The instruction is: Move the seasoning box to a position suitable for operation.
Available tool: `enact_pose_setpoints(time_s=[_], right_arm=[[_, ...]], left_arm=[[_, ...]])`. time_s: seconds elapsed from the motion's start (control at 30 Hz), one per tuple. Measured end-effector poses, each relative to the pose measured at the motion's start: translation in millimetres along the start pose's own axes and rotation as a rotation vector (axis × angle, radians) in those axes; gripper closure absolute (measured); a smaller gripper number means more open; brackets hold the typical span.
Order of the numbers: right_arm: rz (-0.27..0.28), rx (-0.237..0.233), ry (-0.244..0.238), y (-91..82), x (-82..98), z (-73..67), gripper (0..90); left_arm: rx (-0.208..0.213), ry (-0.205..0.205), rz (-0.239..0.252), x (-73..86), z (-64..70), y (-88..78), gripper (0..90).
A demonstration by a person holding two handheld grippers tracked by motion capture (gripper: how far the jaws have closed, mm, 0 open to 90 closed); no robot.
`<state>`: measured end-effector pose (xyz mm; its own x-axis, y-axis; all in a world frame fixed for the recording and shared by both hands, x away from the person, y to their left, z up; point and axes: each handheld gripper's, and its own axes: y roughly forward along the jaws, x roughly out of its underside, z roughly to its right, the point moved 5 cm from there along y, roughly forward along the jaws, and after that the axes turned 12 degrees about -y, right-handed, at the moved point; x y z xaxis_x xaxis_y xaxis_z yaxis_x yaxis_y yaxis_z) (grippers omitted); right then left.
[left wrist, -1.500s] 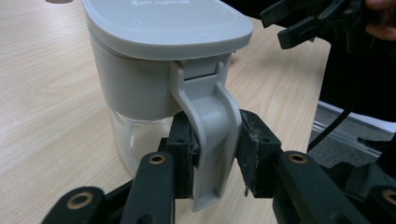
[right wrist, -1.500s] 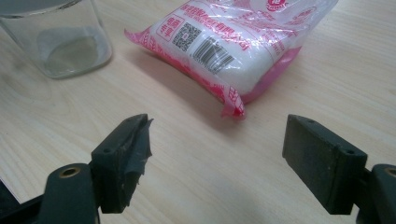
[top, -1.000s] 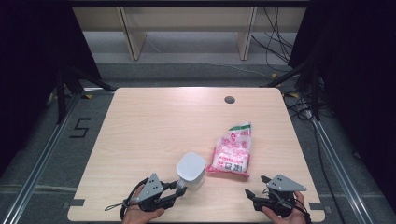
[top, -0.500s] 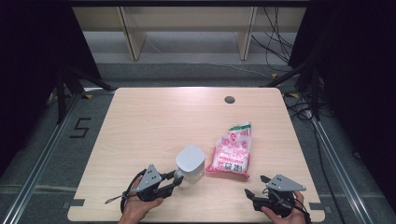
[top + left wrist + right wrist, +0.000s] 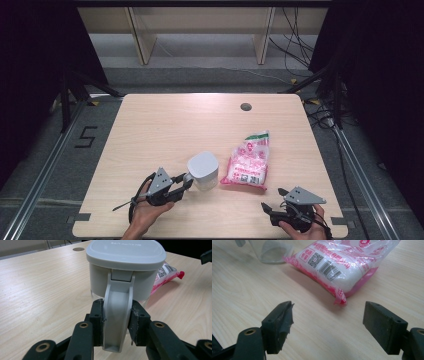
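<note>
Gripping the grey handle (image 5: pixel 117 315) of a lidded container (image 5: pixel 203 170), the left gripper (image 5: pixel 186 182) has both black pads pressed flat against the handle's two sides, so the jaws stand only partly apart, as wide as the handle. In the left gripper view the handle hangs down from under the flat grey lid (image 5: pixel 126 252), and the lower part of the container looks clear. The container stands upright on the wooden table (image 5: pixel 165 125), near the front edge and a little left of the middle. The person's left hand (image 5: pixel 147 210) holds this gripper low, close to the front edge.

The right gripper (image 5: pixel 266 209) sits at the front right of the table, in the person's right hand (image 5: pixel 305 227). Its jaws stand wide apart and nothing is between them; in the right gripper view only bare wood lies in the gap.

Just beyond it, and just beside the container on the right, lies a pink and white plastic bag (image 5: pixel 248 161), flat on the table. Farther back, a small round hole (image 5: pixel 245 106) is in the tabletop near the far edge.
</note>
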<state>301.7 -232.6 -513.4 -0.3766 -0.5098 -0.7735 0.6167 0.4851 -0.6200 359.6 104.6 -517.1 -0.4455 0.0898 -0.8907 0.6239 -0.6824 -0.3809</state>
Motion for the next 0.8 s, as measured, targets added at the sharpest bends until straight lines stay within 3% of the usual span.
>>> enact_pose_setpoints(time_s=[0.23,0.27,0.3,0.33,0.4,0.43,0.53,0.6,0.63,0.8], right_arm=[[0.007,-0.009,-0.020,1.0,-0.7,0.9,24.6],[0.009,-0.015,-0.020,1.1,-1.2,0.7,24.6],[0.004,-0.013,-0.014,1.0,-0.8,0.2,24.6],[-0.006,0.003,0.027,-0.1,-0.2,-2.4,24.6],[0.002,0.001,0.022,0.5,-0.7,-2.1,24.6],[0.010,0.002,-0.007,1.1,-1.2,0.3,24.6],[0.010,-0.003,-0.005,1.7,-0.8,0.3,24.6],[0.004,-0.013,-0.009,1.4,-0.6,0.7,24.6],[0.006,-0.006,0.016,1.4,-0.9,-1.1,24.6],[0.008,-0.001,-0.009,2.6,-0.9,1.6,24.6]], left_arm=[[-0.025,0.000,0.013,-5.0,-12.9,7.1,66.8],[-0.045,0.015,0.012,-4.9,-14.2,7.8,67.2],[-0.047,0.020,0.014,-5.0,-15.2,8.7,67.3],[-0.047,0.020,0.014,-5.0,-15.2,8.7,67.4],[-0.065,0.017,0.015,-5.0,-17.8,9.0,67.4],[-0.080,0.012,0.019,-4.7,-19.8,10.1,67.6],[-0.100,0.004,0.026,-4.7,-21.2,12.8,68.3],[-0.101,-0.001,0.027,-4.8,-22.7,16.0,68.5],[-0.107,-0.002,0.020,-4.7,-23.4,16.1,68.6],[-0.093,-0.002,0.023,-6.9,-23.8,21.5,68.6]])
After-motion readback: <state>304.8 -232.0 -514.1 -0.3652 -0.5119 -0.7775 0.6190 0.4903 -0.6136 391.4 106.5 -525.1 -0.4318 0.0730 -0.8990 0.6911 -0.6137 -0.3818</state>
